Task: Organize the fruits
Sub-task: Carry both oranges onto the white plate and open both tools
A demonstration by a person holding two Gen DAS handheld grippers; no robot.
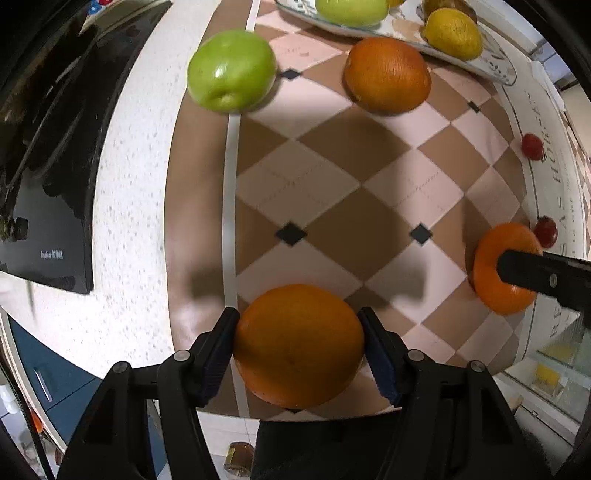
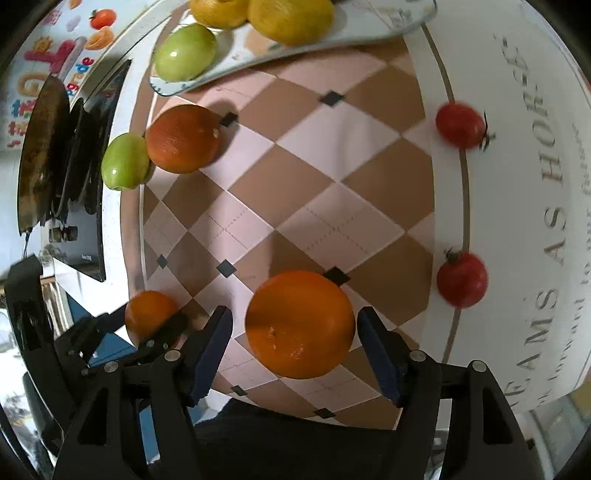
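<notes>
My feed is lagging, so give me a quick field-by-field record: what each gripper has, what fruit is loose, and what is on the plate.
left gripper: fingers pressed on both sides of an orange
right gripper: open around another orange, gaps visible on both sides
loose on tablecloth: third orange, green apple, two small red fruits
plate: green apple and yellow fruits
left of cloth: black cooktop
</notes>
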